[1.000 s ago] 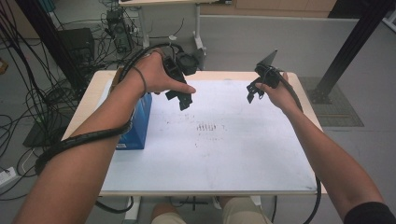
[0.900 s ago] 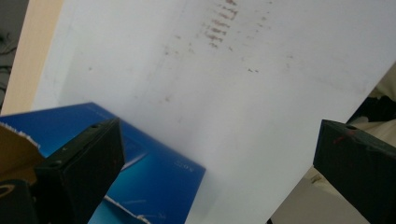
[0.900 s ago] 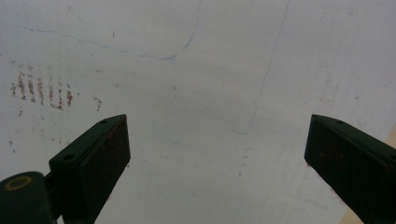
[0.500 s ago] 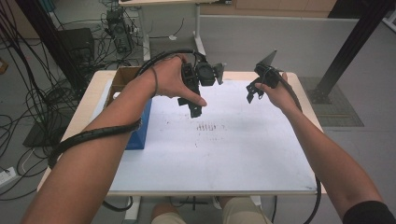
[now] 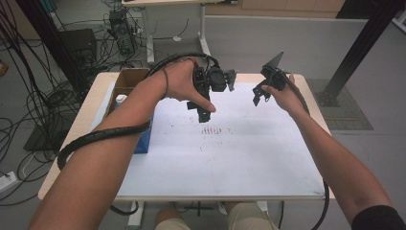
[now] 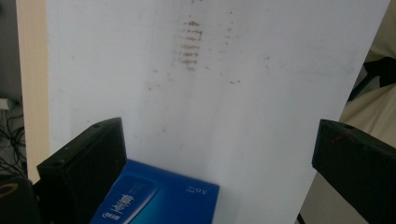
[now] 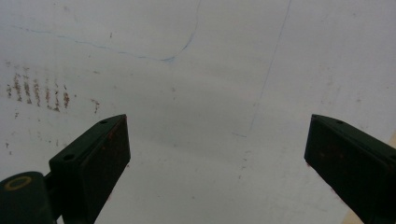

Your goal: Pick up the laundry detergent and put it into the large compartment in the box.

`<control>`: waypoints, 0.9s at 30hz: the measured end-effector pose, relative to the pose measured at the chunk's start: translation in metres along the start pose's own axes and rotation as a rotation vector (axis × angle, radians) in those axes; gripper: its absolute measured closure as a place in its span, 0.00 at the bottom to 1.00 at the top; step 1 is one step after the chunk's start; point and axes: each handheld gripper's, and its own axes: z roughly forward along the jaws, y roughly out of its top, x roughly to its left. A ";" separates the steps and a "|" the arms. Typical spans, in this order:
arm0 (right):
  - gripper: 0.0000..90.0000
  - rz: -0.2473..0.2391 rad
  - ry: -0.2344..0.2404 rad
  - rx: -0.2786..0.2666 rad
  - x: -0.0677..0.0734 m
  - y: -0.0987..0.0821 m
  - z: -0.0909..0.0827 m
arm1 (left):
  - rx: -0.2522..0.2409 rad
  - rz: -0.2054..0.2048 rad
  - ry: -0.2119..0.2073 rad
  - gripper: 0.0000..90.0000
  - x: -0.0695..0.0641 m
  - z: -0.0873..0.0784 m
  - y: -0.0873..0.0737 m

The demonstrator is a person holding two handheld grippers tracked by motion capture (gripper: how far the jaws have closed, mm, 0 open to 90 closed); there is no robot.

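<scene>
My left gripper [image 5: 204,113] hangs over the far middle of the white sheet [image 5: 249,158], held from above by a hand, its jaws pointing down. Its own view has the left gripper [image 6: 219,135] open wide with nothing between the jaws; a blue box [image 6: 159,198] lies on the sheet below them. My right gripper [image 5: 259,96] is held above the sheet's far right part. Seen from its own camera, the right gripper [image 7: 217,126] is open and empty over bare sheet.
The blue box [image 5: 143,139] lies at the table's left side, partly behind the left forearm. An open cardboard box [image 5: 128,80] sits at the far left corner, a white-capped bottle [image 5: 120,99] beside it. Brown smudges [image 5: 215,130] mark the sheet's middle.
My left gripper has swung from the table's left side rightward, to above the middle of the sheet. The right gripper has stayed where it was.
</scene>
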 end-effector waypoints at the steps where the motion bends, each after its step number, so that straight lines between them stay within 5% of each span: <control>1: 0.08 -0.001 0.000 0.001 0.000 0.000 0.000 | -0.001 0.000 0.000 0.04 0.000 0.001 0.000; 27: 0.08 0.002 -0.005 -0.006 -0.002 -0.003 -0.003 | 0.000 0.010 0.009 0.04 -0.001 0.000 -0.001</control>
